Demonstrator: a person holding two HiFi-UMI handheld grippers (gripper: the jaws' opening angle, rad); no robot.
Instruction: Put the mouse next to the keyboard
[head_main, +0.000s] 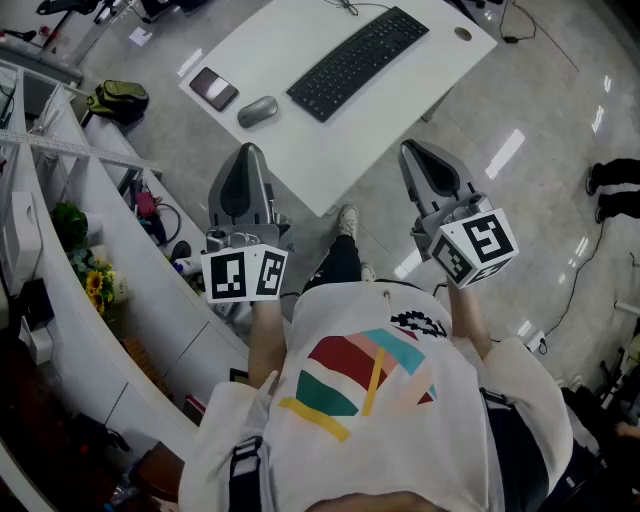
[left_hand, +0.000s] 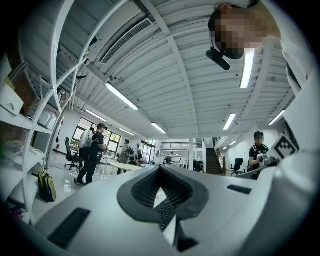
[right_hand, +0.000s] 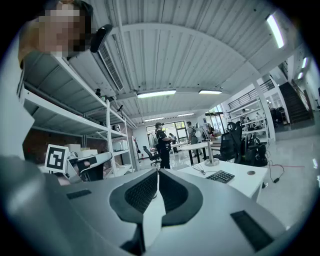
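- Your left gripper (head_main: 249, 150) has its jaws closed together and holds nothing. It is at the near edge of the table (head_main: 300, 160).
- Your right gripper (head_main: 408, 150) also has its jaws closed and is empty.
- The mouse (head_main: 258, 111) lies on the table between the phone (head_main: 214, 88) and the keyboard (head_main: 358, 62), touching neither.

Head view looks steeply down; right gripper view, level, shares the keyboard (head_main: 357, 62).

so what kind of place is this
Most likely an open-plan office or lab workspace: a white desk carrying a keyboard and mouse, tall white shelving alongside, and an office chair further back.
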